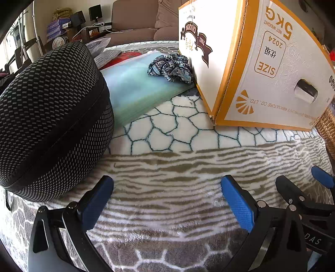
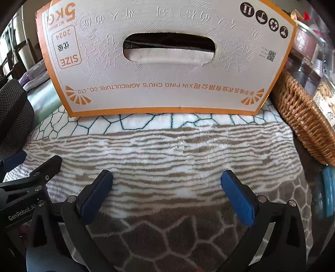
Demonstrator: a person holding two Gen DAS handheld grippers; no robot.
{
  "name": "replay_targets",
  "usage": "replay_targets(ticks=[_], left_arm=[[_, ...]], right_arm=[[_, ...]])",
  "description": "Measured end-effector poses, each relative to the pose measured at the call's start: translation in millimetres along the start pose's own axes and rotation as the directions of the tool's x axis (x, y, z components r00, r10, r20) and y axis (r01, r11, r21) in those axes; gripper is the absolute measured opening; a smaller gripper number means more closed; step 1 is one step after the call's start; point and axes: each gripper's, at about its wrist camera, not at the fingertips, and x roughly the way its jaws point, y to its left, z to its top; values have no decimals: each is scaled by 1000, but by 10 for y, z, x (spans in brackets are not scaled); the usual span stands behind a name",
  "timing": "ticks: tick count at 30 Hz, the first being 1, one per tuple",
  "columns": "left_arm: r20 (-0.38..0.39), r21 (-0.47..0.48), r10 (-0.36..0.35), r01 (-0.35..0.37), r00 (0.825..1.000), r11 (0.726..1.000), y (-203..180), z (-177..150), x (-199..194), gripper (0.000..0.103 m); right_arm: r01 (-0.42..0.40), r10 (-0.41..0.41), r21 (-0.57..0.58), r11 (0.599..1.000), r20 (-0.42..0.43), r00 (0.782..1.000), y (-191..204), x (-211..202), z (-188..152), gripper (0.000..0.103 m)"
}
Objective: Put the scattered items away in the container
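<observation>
Both tongs — left (image 1: 167,196) and right (image 2: 167,188) — hang spread wide and empty over the blanket (image 1: 167,188), probably between pickups, the black case (image 1: 50,117) and scrunchie (image 1: 170,67) lying beside the cardboard box (image 2: 167,79) — presumably the container.

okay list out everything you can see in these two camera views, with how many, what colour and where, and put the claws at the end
Cardboard box: one, white with orange edging, standing on the blanket straight ahead.
Hard case: one, black mesh-textured, zipped, on the left.
Scrunchie: one, blue patterned, on the folder beside the box.
Plastic folder: one, pale green, between case and box.
Wicker basket: one, brown, right of the box, holding packaged goods.
Blanket: one, white, tan and grey patterned, under everything.
Sofa: one, brown, in the background.
Left claw: one, black with blue pads, open, nothing between them.
Right claw: one, same colours, open, nothing between them.
</observation>
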Motion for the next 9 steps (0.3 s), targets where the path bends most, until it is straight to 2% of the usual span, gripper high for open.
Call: replay_targets(ticks=[9], left_arm=[[0, 0, 0, 0, 1000, 1000, 0, 6, 7, 103]], right_arm=[[0, 0, 0, 1000, 0, 1000, 6, -2, -2, 103]])
